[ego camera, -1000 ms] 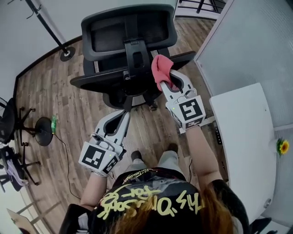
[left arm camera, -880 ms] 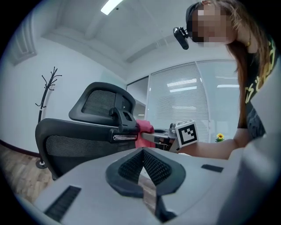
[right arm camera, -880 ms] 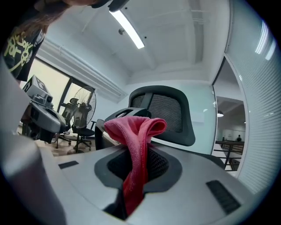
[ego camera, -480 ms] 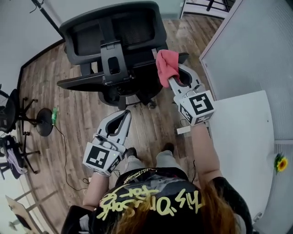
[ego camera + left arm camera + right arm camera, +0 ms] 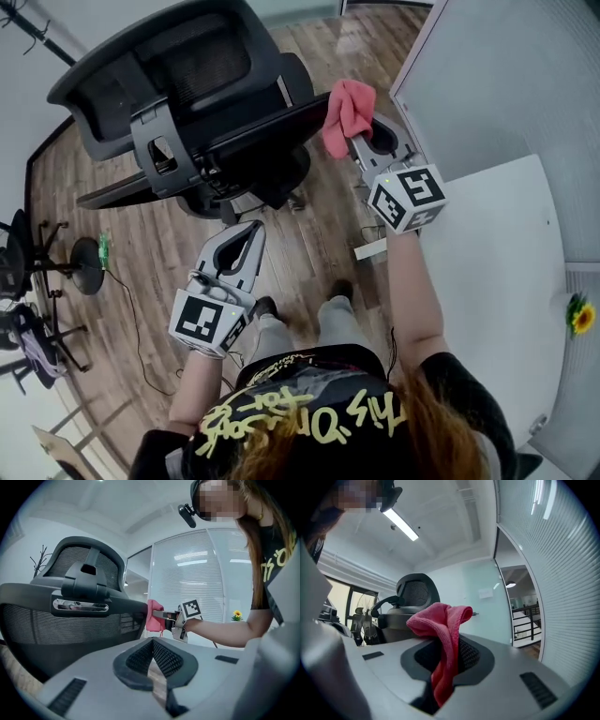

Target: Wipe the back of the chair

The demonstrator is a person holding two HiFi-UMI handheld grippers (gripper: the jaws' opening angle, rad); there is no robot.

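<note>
Beside chair back (image 5: 159,84), right tongs (image 5: 356,141) pinching pink cloth (image 5: 349,111), left tongs (image 5: 254,230) pressed together

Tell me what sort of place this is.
Most likely an office: a black mesh-backed swivel chair stands on a wood floor, with a white desk at the right and a glass partition lined with blinds.
</note>
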